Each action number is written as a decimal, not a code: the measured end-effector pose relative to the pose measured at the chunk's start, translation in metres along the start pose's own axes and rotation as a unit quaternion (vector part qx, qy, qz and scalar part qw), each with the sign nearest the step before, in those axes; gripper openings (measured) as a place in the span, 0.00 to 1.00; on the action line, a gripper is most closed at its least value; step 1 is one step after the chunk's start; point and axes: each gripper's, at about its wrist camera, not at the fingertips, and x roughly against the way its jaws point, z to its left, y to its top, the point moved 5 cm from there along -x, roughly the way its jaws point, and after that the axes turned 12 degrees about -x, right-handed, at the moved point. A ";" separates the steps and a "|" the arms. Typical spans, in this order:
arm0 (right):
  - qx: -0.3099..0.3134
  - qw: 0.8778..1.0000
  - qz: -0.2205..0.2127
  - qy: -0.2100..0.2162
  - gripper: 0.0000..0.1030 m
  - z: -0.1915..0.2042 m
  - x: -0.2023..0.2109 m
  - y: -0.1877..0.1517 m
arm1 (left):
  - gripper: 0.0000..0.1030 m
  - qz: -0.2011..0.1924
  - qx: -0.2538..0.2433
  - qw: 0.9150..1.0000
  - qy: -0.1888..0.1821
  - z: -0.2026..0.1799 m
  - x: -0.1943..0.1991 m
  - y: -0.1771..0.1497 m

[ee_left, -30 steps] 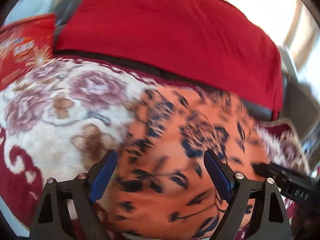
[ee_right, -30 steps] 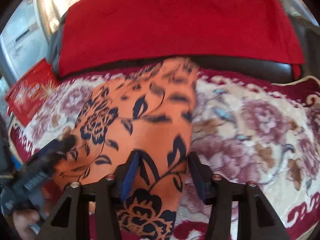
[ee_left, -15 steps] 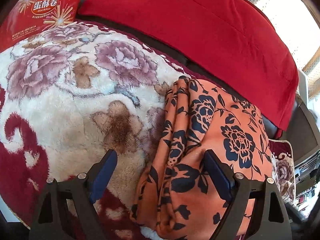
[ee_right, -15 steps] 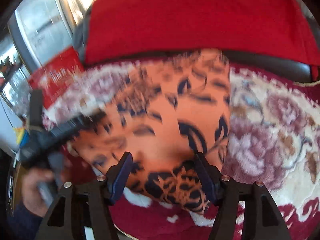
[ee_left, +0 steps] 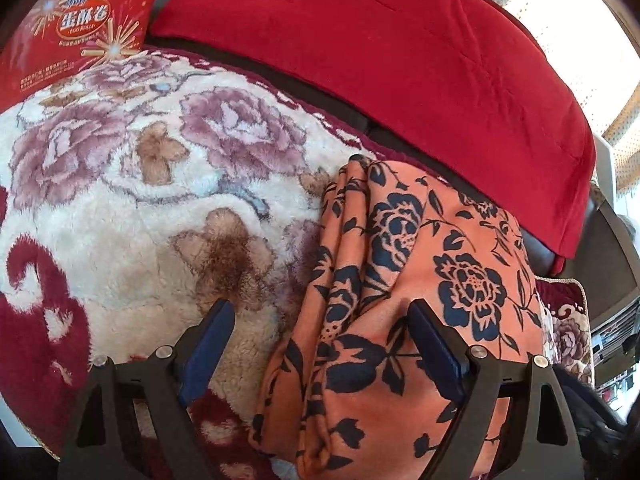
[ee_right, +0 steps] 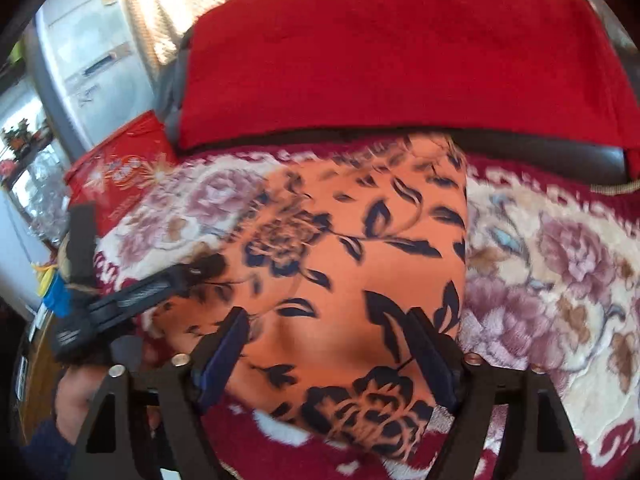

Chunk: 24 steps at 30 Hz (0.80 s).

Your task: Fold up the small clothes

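Left wrist view: the left gripper [ee_left: 320,344] has its blue-padded jaws spread wide, gripping nothing. An orange garment with navy flowers [ee_left: 400,300] lies folded on a plush floral blanket [ee_left: 140,200]. The garment's stacked fold edges run between the jaws, and the right-hand pad sits over the fabric; whether it touches cannot be judged. The garment's near end is cut off by the frame and the gripper body. Beyond the garment a red cover [ee_left: 400,60] drapes a dark sofa back; far left of the garment stands a red snack box [ee_left: 72,36], partly cropped.

Right wrist view: this picture is blurred. The right gripper [ee_right: 332,356] is also spread wide, holding nothing, its pads poised over the garment's [ee_right: 352,260] near part. Left of the garment, the left gripper [ee_right: 132,296] appears as a dark smear reaching toward the cloth's left edge; contact is unclear. The person's hand [ee_right: 80,392] holding it is mostly hidden behind the right gripper's frame.
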 end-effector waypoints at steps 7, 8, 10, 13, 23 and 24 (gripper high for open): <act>0.055 0.998 0.014 -0.027 0.91 0.003 -0.024 -0.022 | 0.86 -0.001 -0.007 1.000 0.001 -0.003 -0.001 0.000; 0.048 0.999 0.015 -0.020 0.92 0.002 -0.025 -0.021 | 0.86 0.003 -0.005 1.000 0.001 -0.002 -0.003 -0.001; 0.029 0.999 0.017 -0.002 0.94 -0.002 -0.026 -0.018 | 0.86 0.005 -0.002 1.000 0.002 -0.003 -0.005 -0.002; 0.018 1.000 0.017 0.014 0.94 -0.006 -0.030 -0.019 | 0.86 0.000 -0.005 1.000 0.003 -0.004 -0.004 -0.001; -0.097 0.986 0.028 0.136 0.94 -0.035 -0.017 -0.010 | 0.86 -0.015 0.017 1.000 0.012 0.007 0.002 0.001; -0.100 0.985 0.030 0.140 0.94 -0.036 -0.017 -0.010 | 0.86 -0.015 0.019 1.000 0.014 0.008 0.002 0.001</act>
